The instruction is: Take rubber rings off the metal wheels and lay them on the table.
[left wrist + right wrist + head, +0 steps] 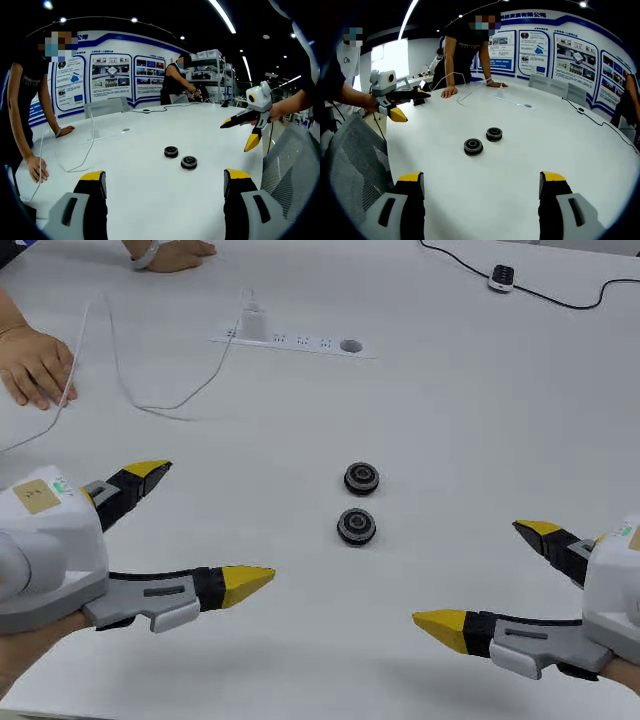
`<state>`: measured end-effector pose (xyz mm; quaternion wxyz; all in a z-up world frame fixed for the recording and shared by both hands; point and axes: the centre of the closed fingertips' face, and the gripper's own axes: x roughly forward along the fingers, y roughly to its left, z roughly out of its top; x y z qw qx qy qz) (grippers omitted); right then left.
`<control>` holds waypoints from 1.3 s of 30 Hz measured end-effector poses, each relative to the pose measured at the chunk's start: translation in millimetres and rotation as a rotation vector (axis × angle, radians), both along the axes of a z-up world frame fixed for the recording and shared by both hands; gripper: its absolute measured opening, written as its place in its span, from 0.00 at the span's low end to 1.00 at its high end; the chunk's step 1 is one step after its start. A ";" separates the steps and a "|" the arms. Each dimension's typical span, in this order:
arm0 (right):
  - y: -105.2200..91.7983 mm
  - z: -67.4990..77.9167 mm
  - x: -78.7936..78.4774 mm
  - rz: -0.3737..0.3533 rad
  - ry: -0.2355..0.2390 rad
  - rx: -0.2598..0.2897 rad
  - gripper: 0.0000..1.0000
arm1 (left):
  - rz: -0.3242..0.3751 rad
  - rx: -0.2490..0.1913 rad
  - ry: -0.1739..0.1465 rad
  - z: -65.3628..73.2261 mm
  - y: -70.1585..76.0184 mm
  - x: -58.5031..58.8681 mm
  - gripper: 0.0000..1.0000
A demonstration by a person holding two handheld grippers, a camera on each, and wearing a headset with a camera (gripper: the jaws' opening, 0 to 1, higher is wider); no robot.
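Two metal wheels lie flat near the middle of the white table (470, 420): the near wheel (356, 526), and the far wheel (361, 478) just beside it at twelve o'clock, close but not touching. Each has a dark outer band that I take for its rubber ring, so I count two rings, both on their wheels and none laid on the table yet. From the near wheel, my left claw (215, 522) hangs at nine o'clock and my right claw (467, 573) at about four o'clock. That makes two claws, both well apart from the wheels, jaws spread wide and holding nothing. I judge the step in hand to be the first approach. To do it well, I would clamp one claw across the near wheel so it cannot skid on the smooth top. Then I would work a yellow tip of the other claw under the band's edge and peel it round rather than yank. Starting with the near wheel should keep me from knocking the far one. Farther out, at eleven o'clock, lies one power strip (290, 341). Two bystanders' hands rest on the table, a nearer hand (35, 365) at ten o'clock and a farther hand (175, 255) beyond it.
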<state>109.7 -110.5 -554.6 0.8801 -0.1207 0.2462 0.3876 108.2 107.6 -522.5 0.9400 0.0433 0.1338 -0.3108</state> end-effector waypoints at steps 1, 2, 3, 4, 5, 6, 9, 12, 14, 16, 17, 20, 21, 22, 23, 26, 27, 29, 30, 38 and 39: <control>0.1 -0.2 -0.1 -0.001 0.002 0.002 0.96 | -0.002 0.002 0.001 0.0 -0.4 0.2 1.00; 0.2 -0.5 -0.1 -0.002 0.005 0.005 0.96 | -0.005 0.006 0.002 -0.3 -0.9 0.3 0.99; 0.2 -0.8 -0.1 -0.002 0.007 0.007 0.95 | -0.007 0.007 0.002 -0.4 -1.3 0.4 0.99; 0.3 -0.9 0.1 -0.003 0.007 0.008 0.95 | -0.008 0.008 0.003 -0.6 -1.6 0.6 0.99; 0.6 -1.0 0.3 -0.004 0.009 0.011 0.95 | -0.010 0.009 0.002 -0.8 -1.6 1.0 0.99; 0.8 -1.4 0.6 -0.004 0.011 0.013 0.94 | -0.011 0.009 0.003 -0.9 -1.7 1.3 0.99; 1.8 -1.5 1.5 -0.006 0.015 0.021 0.93 | -0.013 0.008 0.005 -1.3 -2.3 3.3 0.98; 2.4 -1.7 3.2 -0.010 0.020 0.033 0.92 | -0.016 0.011 0.007 -1.5 -3.4 5.6 0.97; 2.9 -1.7 4.0 -0.013 0.023 0.039 0.92 | -0.019 0.012 0.008 -1.4 -4.2 7.2 0.97; 3.5 -1.7 5.1 -0.015 0.026 0.045 0.91 | -0.022 0.013 0.004 -0.4 -5.5 9.8 0.96; 3.7 -1.9 5.7 -0.016 0.028 0.048 0.91 | -0.024 0.014 0.003 -0.2 -6.4 11.5 0.96; 4.4 -2.4 6.8 -0.014 0.030 0.051 0.90 | -0.032 0.018 0.000 -0.3 -9.4 15.4 0.94; 4.6 -2.1 7.2 -0.014 0.029 0.053 0.89 | -0.036 0.025 -0.001 -0.8 -10.3 16.5 0.93; 5.0 -1.1 8.3 -0.015 0.026 0.059 0.89 | -0.041 0.030 -0.005 -0.9 -12.1 18.2 0.92; 5.4 -0.3 9.1 -0.016 0.024 0.064 0.88 | -0.045 0.030 -0.005 -1.0 -13.6 19.4 0.92; 8.4 2.5 10.8 -0.023 0.033 0.093 0.86 | -0.062 0.034 -0.008 -1.9 -19.4 24.0 0.88; 9.5 2.6 11.6 -0.026 0.038 0.104 0.85 | -0.076 0.033 -0.004 -3.1 -23.3 25.6 0.86; 10.2 2.4 13.9 -0.030 0.038 0.114 0.84 | -0.093 0.038 -0.001 -5.2 -28.4 28.5 0.84; 10.6 1.0 14.8 -0.030 0.043 0.117 0.84 | -0.103 0.045 0.000 -6.7 -32.1 30.9 0.83; 12.5 -5.9 17.6 -0.032 0.070 0.138 0.81 | -0.168 0.063 0.008 -13.8 -56.8 45.9 0.77; 12.5 -6.5 18.1 -0.035 0.074 0.144 0.80 | -0.177 0.067 0.011 -15.2 -59.4 46.8 0.75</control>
